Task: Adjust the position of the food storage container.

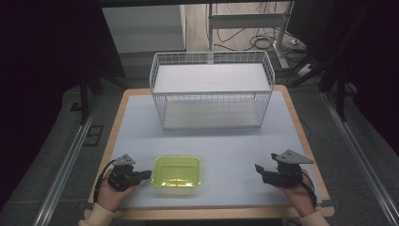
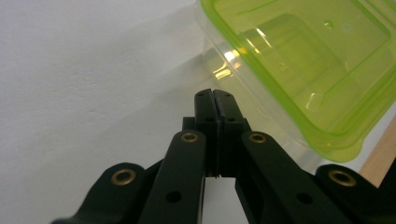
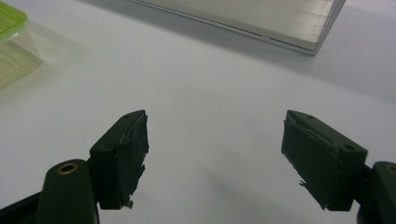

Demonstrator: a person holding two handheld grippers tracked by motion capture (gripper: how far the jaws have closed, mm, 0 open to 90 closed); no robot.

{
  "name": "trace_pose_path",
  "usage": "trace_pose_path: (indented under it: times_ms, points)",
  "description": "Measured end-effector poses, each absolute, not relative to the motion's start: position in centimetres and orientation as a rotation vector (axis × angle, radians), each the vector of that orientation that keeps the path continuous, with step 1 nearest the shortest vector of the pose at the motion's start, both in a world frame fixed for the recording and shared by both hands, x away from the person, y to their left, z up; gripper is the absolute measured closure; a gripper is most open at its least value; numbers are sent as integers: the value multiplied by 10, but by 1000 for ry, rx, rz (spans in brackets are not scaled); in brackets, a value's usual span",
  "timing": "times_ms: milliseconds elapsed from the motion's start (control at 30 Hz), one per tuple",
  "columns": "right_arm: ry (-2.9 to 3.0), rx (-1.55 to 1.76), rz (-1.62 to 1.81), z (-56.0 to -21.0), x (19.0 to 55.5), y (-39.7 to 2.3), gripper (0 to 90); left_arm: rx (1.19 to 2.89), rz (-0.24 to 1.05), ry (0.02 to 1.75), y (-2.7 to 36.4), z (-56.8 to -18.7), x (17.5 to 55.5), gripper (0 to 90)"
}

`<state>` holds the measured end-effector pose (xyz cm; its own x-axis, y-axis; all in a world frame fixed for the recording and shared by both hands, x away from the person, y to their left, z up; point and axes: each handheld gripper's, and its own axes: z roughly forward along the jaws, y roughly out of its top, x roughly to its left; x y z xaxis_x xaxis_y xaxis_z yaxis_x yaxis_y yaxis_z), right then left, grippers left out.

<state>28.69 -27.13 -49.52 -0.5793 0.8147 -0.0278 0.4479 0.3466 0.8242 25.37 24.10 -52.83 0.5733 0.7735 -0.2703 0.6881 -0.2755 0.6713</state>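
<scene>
High view showed a white-topped bench (image 1: 221,141) with a wooden edge, and a white wire basket (image 1: 211,89) standing at its far middle. A yellow-green plastic container (image 1: 177,171) with a clear lower body lay near the front edge, left of centre, well apart from the basket. The left gripper (image 1: 147,174) sat in the person's left hand (image 1: 112,193) at the front left corner, its tip pointing right and reaching just beside the container's left side; whether it touched the container could not be told from above. The right gripper (image 1: 264,163) was held in the right hand (image 1: 297,193) at the front right, pointing left toward the middle of the bench and well apart from the container.

Left gripper view had the left gripper (image 2: 214,95) with its fingers (image 2: 204,109) pressed flat together, nothing between them, over the white surface. The container (image 2: 317,70) lay just beyond and to the right of the tip, close but with a sliver of bench visible between.

Right gripper view had the right gripper (image 3: 215,128) with its fingers (image 3: 122,156) spread wide over bare bench, holding nothing. A corner of the container (image 3: 11,32) appeared at the upper left, and the basket's base (image 3: 261,21) ran across the top.
</scene>
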Motion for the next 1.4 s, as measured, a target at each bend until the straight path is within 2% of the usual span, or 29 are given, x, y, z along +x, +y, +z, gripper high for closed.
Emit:
trace_pose_path:
  times_ms: [1400]
  points:
    - [2168, 1116, 1129, -496, 285, -270, 232, 2111, 82, 1071, 188, -522, 264, 899]
